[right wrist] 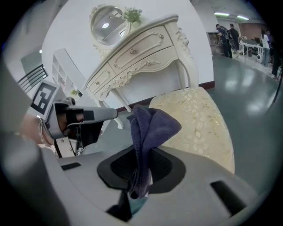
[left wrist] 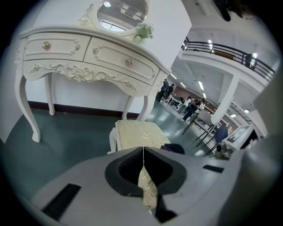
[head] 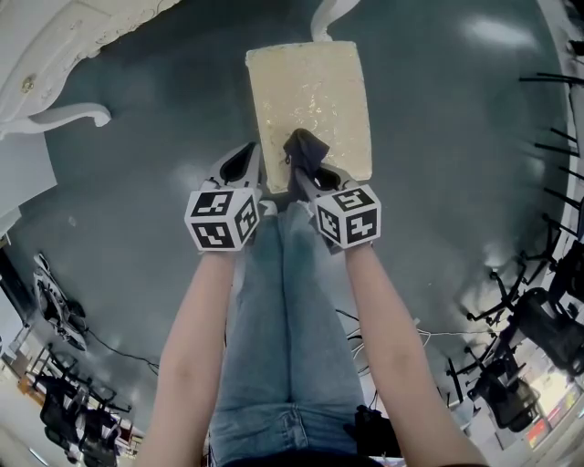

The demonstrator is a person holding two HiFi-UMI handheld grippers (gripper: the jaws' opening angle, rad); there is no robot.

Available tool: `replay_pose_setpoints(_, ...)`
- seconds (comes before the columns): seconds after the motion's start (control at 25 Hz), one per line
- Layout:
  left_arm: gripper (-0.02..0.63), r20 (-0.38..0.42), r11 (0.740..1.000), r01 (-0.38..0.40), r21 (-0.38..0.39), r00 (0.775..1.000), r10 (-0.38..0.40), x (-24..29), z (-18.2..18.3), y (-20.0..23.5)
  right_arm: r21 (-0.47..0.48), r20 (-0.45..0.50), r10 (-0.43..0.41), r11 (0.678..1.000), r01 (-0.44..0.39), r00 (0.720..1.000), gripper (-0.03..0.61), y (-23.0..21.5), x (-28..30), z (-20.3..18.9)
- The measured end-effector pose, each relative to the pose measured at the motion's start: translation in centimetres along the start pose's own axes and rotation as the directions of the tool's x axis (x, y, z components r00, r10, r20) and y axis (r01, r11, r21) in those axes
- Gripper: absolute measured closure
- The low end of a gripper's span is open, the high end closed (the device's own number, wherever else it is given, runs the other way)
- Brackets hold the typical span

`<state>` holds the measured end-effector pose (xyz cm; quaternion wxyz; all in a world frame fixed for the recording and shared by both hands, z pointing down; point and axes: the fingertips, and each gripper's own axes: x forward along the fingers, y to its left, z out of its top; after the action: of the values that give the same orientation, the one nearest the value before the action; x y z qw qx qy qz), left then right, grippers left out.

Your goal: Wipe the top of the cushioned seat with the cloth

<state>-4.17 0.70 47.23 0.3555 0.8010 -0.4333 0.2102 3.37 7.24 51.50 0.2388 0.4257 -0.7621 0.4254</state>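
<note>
Right fingers (right wrist: 88,176) tight on dark cloth (right wrist: 150,126), left fingers (left wrist: 88,176) together, by cream cushioned seat (head: 310,91) on teal floor (head: 137,201)

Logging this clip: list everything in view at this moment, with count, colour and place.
cushioned seat: one, cream with gold pattern, white legs, before the dressing table.
cloth: one, dark blue, bunched, gripped over the seat's near edge.
dressing table: one, white, carved, beyond the seat.
mirror: one, oval, white-framed, on the dressing table.
floor: grey-green, glossy.
black chairs: several, at the floor's edges.
people: several, far down the hall.
left tool: grey, jaws together, at the seat's near left corner.
right tool: grey, shut on the cloth.
forearms: two, behind the tools.
jeans: blue, between the forearms.
</note>
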Motion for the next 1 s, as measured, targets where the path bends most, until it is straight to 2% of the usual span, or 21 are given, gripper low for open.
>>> replay_pose_setpoints(0.36, 0.609, -0.016, 0.999, 0.026, 0.029, 1.0, -0.026, 2.0, 0.9, -2.0, 0.054, 0.036, -0.094, 0.994, 0.092, 0.995, 0.532, -7.0, -3.9, 1.5)
replay_pose_setpoints(0.76, 0.609, -0.034, 0.999, 0.027, 0.035, 0.999, -0.026, 3.7, 1.0, -3.2, -0.001, -0.028, -0.211, 0.978, 0.211, 0.977, 0.532, -15.3, -8.1, 1.6)
replay_pose_setpoints(1.0, 0.609, -0.046, 0.999, 0.023, 0.038, 0.999, -0.022, 4.5, 0.9, -3.4, -0.05, -0.096, -0.299, 0.954, 0.295, 0.949, 0.532, -18.8, -8.5, 1.0)
